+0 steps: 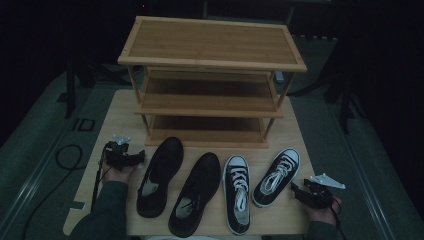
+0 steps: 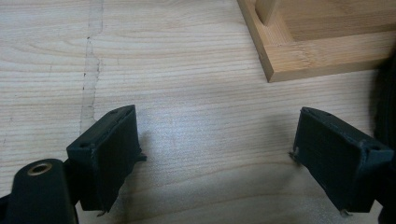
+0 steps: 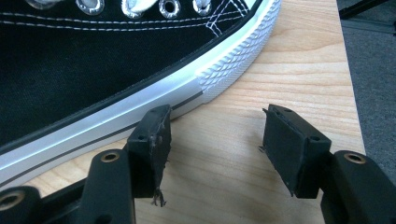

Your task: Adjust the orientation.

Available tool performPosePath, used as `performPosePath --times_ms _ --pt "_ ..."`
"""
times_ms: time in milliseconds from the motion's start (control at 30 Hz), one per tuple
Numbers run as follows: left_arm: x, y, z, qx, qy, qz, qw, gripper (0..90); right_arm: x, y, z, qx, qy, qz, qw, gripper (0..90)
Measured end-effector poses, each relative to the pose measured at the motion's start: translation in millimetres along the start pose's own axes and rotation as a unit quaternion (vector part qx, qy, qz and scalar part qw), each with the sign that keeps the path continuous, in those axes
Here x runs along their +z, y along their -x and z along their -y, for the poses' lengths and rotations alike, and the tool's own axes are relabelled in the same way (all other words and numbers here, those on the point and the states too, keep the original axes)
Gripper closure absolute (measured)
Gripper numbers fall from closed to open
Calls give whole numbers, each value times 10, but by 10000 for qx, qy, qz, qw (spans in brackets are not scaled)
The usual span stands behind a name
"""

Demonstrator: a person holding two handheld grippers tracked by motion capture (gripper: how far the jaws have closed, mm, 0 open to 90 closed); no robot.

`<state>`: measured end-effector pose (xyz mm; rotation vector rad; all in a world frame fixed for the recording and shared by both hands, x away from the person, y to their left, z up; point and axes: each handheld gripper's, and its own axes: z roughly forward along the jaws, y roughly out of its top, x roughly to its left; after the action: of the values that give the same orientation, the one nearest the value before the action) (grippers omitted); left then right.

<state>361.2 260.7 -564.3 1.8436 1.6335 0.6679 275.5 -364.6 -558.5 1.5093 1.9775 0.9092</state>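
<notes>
Two plain black shoes [image 1: 161,172] [image 1: 197,192] and two black canvas sneakers with white laces and soles [image 1: 237,192] [image 1: 277,176] lie in a row on the wooden table [image 1: 120,120], in front of a three-tier bamboo shoe rack [image 1: 212,75]. My left gripper [image 1: 141,156] rests at the left of the row, open, with bare table between its jaws [image 2: 212,154]. My right gripper [image 1: 294,187] is open at the right, close beside the rightmost sneaker [image 3: 116,70]; its left fingertip [image 3: 152,140] sits right by the white rubber sole.
The rack's bottom shelf corner [image 2: 299,56] lies just ahead of the left gripper, and a black shoe's edge [image 2: 386,98] is at that view's right. The table's right edge [image 3: 348,74] is near the right gripper. Dark floor and cables [image 1: 65,157] surround the table.
</notes>
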Motion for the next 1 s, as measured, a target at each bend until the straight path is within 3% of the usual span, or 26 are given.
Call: performPosePath --times_ms 167,367,467,600,1000 --pt "-8 -1 6 -11 19 -13 10000 156 6 3 -6 5 -1 15 10000 411" --pt "-43 -21 19 -59 61 -49 10000 246 7 2 -6 -2 -3 20 10000 411" --pt "-72 -35 15 -133 38 -48 9999 370 6 0 -5 -4 -3 31 10000 411" --pt "-112 -59 17 -137 -11 110 9998 457 2 -16 -1 3 -7 87 10000 396" --pt "-562 -28 -59 324 230 585 9975 540 -10 -41 12 5 -36 110 9999 360"
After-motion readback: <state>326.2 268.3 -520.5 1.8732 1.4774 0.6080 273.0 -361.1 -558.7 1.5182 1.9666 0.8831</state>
